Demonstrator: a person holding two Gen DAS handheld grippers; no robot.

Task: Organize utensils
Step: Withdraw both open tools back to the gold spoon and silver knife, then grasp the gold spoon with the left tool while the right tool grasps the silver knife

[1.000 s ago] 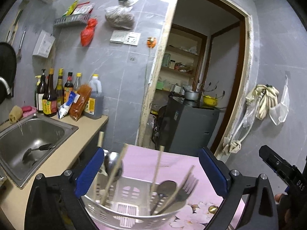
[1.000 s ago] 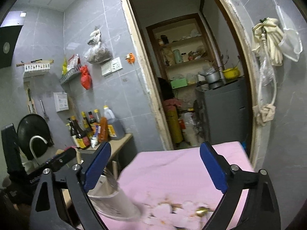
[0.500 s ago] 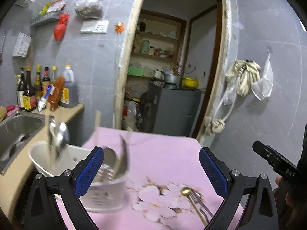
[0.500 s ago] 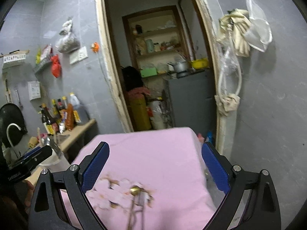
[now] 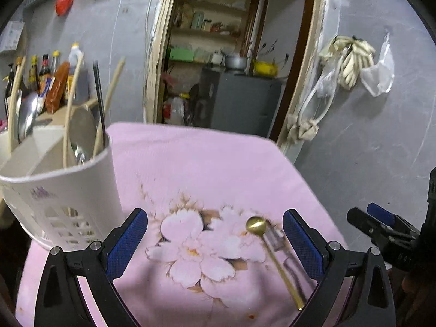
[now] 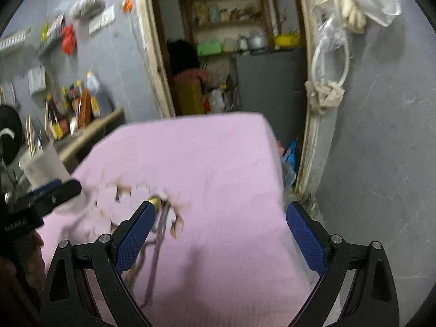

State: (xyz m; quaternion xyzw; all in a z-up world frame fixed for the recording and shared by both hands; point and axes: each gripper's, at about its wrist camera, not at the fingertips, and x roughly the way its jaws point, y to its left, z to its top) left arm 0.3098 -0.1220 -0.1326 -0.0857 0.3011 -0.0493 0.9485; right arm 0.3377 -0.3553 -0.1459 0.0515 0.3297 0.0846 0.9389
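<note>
the slim gold metal spoon (image 5: 272, 256) lies flat on the pink flower-printed cloth (image 5: 207, 169) over the counter, its small round bowl pointing away toward the doorway and its long handle running back toward the near right edge, slightly slanted. just beside it on its right lies a silvery utensil (image 5: 275, 241), too blurred to tell what kind. the white perforated plastic utensil holder (image 5: 62, 190) stands upright at the left edge of the cloth, holding wooden chopsticks, a black stick and steel spoons that lean outward

the left gripper (image 5: 215, 234) hovers over the printed flowers with its blue-padded fingers (image 5: 126, 241) spread wide and holding nothing; the spoon sits just inside its right finger. the right gripper (image 6: 220, 231) is likewise wide open and empty above the cloth, with the spoon's bowl (image 6: 155, 199) peeking out at the tip of its left finger

compared with a second ago, the left gripper has swung away from the holder, which then sat between its fingers, and both grippers have dropped closer to the spoon, which was not in sight then
</note>
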